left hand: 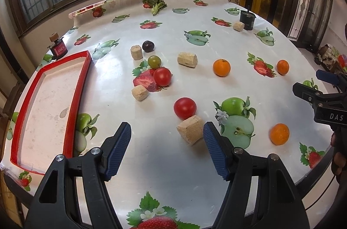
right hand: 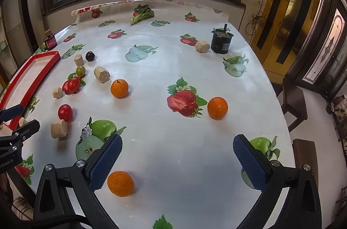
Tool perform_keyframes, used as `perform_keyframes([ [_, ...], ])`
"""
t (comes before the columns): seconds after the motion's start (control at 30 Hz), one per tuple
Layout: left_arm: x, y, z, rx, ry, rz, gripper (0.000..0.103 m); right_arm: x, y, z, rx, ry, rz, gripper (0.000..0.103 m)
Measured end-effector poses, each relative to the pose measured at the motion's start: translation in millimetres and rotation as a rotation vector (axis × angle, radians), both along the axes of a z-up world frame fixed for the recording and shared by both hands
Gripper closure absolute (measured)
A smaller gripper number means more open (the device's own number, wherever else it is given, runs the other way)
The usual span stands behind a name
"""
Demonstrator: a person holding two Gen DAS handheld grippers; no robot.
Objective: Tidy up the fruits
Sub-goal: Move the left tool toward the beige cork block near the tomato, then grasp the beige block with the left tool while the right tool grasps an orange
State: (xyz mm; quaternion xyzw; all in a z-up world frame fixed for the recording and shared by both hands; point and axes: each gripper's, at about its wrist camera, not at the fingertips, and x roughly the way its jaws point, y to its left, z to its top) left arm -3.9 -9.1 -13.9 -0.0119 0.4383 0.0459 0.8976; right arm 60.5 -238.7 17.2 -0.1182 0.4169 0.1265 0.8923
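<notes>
A: Fruit layout? Fast.

B: All loose on the table [left hand: 164,164], fruit-print cloth. Near red tomato [left hand: 185,108] touches a cork [left hand: 190,129] lying on its side, long axis slanting from near-left to far-right, wide end towards the camera. Second red tomato [left hand: 162,76] further back, green grape [left hand: 154,61] just behind it, dark plum [left hand: 148,46] behind that. All round, no real axis.

A: Oranges?

B: Three. One mid-table [right hand: 119,88], stem up. One beside the printed strawberry [right hand: 217,107]. One nearest [right hand: 120,183], just beside the right gripper's [right hand: 176,161] left pad.

A: Grippers?

B: Left gripper [left hand: 167,150] jaws spread wide, nothing held; the cork sits just ahead of its right pad. Right gripper also wide apart, empty.

A: Tray?

B: Red-rimmed tray [left hand: 71,103] at the left edge, long axis running away from the camera.

A: Clutter?

B: More corks among the fruit: one by the plum [left hand: 136,52], one lying on its side mid-table [left hand: 187,59], one left of the far tomato [left hand: 140,93], one by the black canister [right hand: 222,41]. Small red jar [left hand: 58,48] behind the tray. Leafy greens [right hand: 142,13] at the far edge.
</notes>
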Motion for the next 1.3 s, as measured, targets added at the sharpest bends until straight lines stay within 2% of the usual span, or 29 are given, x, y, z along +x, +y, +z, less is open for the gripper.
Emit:
perform_keyframes([
  [0.37,3,6,-5,-0.018,-0.002,-0.003,0.035,6,3,-5,-0.002,0.013,0.003,0.000],
  [0.77,22,3,-29,-0.143,0.080,-0.043,0.035,22,4,-19,0.061,0.064,0.049,0.002],
  [0.93,36,3,-44,-0.172,0.137,-0.035,0.035,44,-1,-29,0.091,0.077,0.058,0.009],
  [1.07,41,1,-50,-0.152,0.160,-0.030,0.035,66,-3,-43,0.103,0.113,0.065,0.013],
  [1.13,42,-1,-49,-0.151,0.164,-0.036,0.035,74,-3,-48,0.105,0.114,0.069,0.023],
  [1.3,44,-3,-49,-0.155,0.165,-0.052,0.035,81,-18,-48,0.187,0.132,0.061,0.024],
])
